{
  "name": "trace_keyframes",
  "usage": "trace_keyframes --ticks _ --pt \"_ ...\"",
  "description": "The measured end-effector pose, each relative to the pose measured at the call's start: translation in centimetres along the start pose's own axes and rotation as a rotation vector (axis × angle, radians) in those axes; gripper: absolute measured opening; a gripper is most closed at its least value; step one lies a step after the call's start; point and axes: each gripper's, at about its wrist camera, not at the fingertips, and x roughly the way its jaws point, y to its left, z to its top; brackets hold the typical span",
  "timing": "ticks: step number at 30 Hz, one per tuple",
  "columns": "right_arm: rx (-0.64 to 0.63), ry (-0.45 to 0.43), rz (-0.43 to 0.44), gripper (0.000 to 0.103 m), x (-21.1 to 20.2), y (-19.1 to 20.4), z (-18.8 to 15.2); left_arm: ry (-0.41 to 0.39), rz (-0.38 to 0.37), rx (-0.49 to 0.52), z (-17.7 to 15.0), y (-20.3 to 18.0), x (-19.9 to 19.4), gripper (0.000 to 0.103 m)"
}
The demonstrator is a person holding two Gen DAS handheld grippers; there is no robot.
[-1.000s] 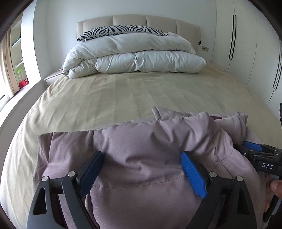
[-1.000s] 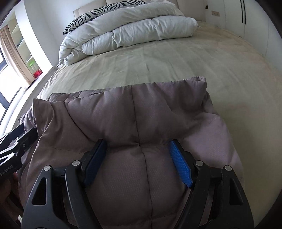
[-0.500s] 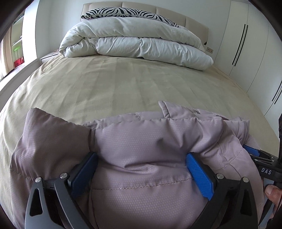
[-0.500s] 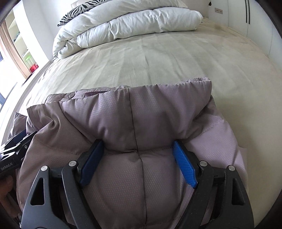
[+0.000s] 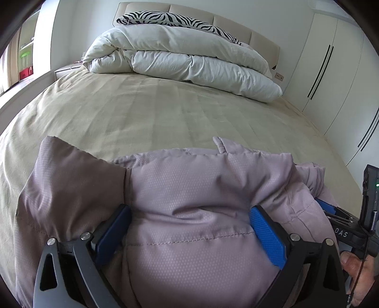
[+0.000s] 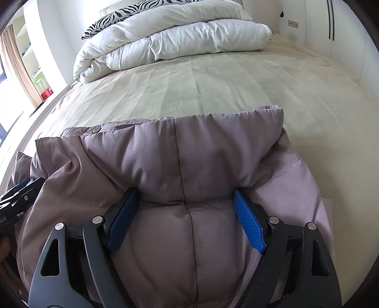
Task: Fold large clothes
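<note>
A puffy mauve jacket point(image 5: 189, 180) lies bunched in a thick fold at the near end of the bed point(image 5: 165, 113). My left gripper point(image 5: 189, 209) straddles its left part with the jaws spread very wide; the padding bulges up between the blue pads, which only touch it. A loose flap of the jacket sticks out at the left. My right gripper point(image 6: 185, 191) sits on the jacket point(image 6: 180, 151) near its collar seam, pads dug into a crease on either side. Each gripper shows at the edge of the other's view, the right one point(image 5: 341, 225) with a hand point(image 5: 355, 265) on it.
A folded white duvet point(image 5: 189, 64) and a zebra-print pillow point(image 5: 165, 19) are piled at the headboard. The beige sheet stretches between them and the jacket. White wardrobe doors point(image 5: 331, 71) stand along the right side, shelves and a window on the left.
Both grippers have sunk toward the bed with the jacket. The left jaws have spread wider and it has rolled; a flap of jacket now sticks out on its left. The right jaws widened slightly.
</note>
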Motion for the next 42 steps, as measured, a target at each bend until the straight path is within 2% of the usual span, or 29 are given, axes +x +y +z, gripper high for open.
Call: trace_keyframes --ticks 5,8,11,14,18,20,23,29,37,42 --pt "0.012 0.0 0.02 0.082 -0.8 -0.3 -0.1 -0.039 0.115 0.07 -0.8 -0.5 -4.1 0.102" --pt "0.04 0.027 0.06 0.082 -2.6 -0.7 0.2 -0.056 0.183 0.065 -1.4 0.1 -6.1 0.101" --pt "0.058 -0.047 0.134 0.082 -6.9 0.3 -0.2 -0.068 0.241 0.052 -2.2 1.1 -7.1 0.102" --pt "-0.05 -0.101 0.132 0.082 -9.8 3.8 -0.5 -0.046 0.214 0.022 -3.2 2.1 -6.4 0.103" --pt "-0.177 0.004 0.041 0.082 -7.3 7.6 -1.4 -0.044 0.189 0.001 -3.6 3.0 -5.5 0.103" --pt "-0.179 -0.004 0.024 0.085 -5.9 7.4 -2.0 -0.049 0.177 -0.005 -3.8 3.3 -5.2 0.103" --pt "-0.131 0.005 0.053 0.089 -4.9 6.3 -2.6 -0.059 0.165 -0.001 -4.0 3.3 -4.4 0.103" --pt "-0.16 0.03 0.04 0.094 -3.0 6.2 -2.7 -0.044 0.142 -0.022 -3.6 3.8 -2.7 0.103" --pt "-0.166 -0.015 0.026 0.094 -2.8 6.1 -3.1 -0.052 0.114 -0.038 -3.9 4.1 -2.9 0.103" --pt "-0.136 0.012 0.079 0.096 -3.7 5.3 -2.9 -0.002 0.011 -0.117 -3.7 5.4 -6.0 0.103"
